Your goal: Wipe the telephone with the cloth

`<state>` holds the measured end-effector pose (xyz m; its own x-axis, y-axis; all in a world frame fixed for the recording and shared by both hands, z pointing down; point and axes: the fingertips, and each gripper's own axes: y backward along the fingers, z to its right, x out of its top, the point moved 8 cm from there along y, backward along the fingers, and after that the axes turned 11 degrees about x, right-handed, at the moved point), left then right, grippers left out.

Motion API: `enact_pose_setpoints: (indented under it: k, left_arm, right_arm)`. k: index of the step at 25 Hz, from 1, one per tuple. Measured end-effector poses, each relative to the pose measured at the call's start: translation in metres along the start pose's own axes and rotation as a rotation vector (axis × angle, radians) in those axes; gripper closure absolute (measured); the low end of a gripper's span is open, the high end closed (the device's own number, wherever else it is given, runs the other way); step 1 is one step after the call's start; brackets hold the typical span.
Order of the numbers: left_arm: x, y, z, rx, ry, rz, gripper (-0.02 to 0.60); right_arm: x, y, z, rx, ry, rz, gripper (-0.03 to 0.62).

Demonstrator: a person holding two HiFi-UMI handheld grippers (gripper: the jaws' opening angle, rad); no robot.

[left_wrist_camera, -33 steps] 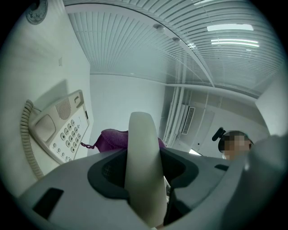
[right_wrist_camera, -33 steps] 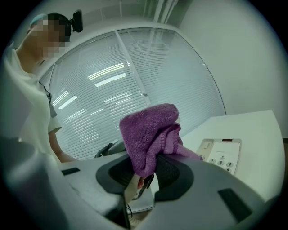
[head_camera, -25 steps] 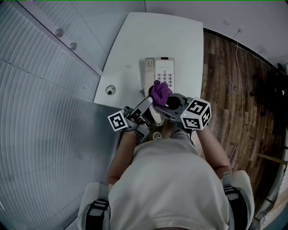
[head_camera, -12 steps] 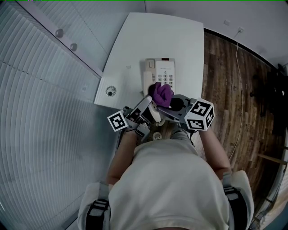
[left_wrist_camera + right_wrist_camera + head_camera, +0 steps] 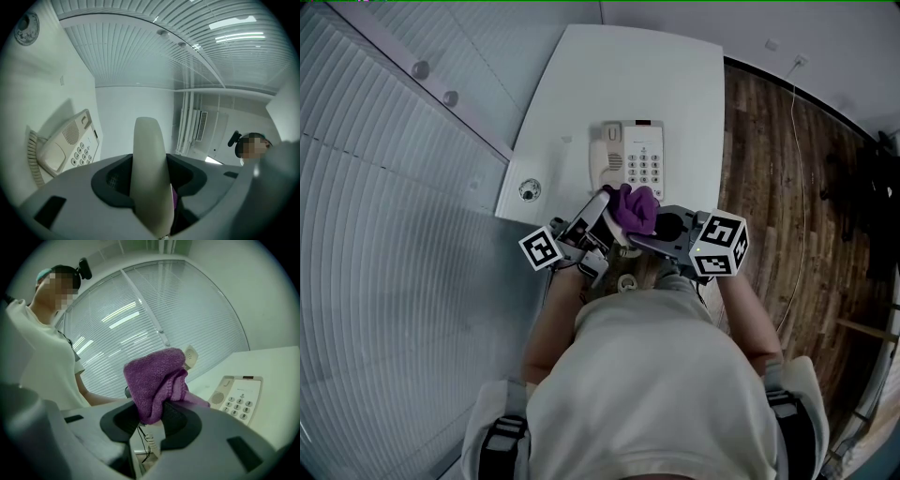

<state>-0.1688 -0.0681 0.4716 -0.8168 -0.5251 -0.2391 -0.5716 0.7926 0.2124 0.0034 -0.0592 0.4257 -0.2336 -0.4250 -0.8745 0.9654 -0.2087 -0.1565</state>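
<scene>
- Cloth (image 5: 157,380): purple, knitted weave.
- Telephone (image 5: 634,159): cream body, white keypad panel.
- Handset (image 5: 149,164): cream.
- Counter (image 5: 619,75): plain white.
- Left tool (image 5: 598,214), right tool (image 5: 639,225): grey shells, black jaw seats.
- Marker cubes (image 5: 719,244): black-and-white square pattern.
- Floor (image 5: 769,187): dark brown wood planks.
- Blinds (image 5: 384,187): pale grey, horizontal slats.

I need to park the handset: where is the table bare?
Bare: the far end of the table beyond the telephone, and the strip along its right side. Crowded: the near edge, where left gripper with handset and right gripper with cloth meet.
</scene>
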Motion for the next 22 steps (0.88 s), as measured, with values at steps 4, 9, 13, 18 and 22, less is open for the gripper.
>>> enact_pose_setpoints:
  k: [4, 9, 13, 18, 22]
  left_arm:
    - [0.004, -0.001, 0.000, -0.003, 0.001, 0.017, 0.362]
    - [0.009, -0.002, -0.001, 0.023, -0.025, 0.016, 0.362]
    - [0.013, -0.005, -0.001, 0.047, -0.052, 0.018, 0.362]
    - [0.017, -0.008, -0.003, 0.078, -0.069, 0.045, 0.362]
    - [0.021, -0.010, -0.001, 0.104, -0.097, 0.052, 0.362]
  right_arm:
    - [-0.005, 0.003, -0.001, 0.010, -0.011, -0.018, 0.470]
    - [-0.010, 0.003, -0.001, -0.003, -0.018, -0.029, 0.470]
    - [-0.014, 0.004, 0.000, -0.019, -0.028, -0.024, 0.470]
    - [-0.023, 0.010, 0.002, -0.054, -0.043, -0.035, 0.470]
    - [-0.033, 0.014, 0.000, -0.066, -0.064, -0.051, 0.470]
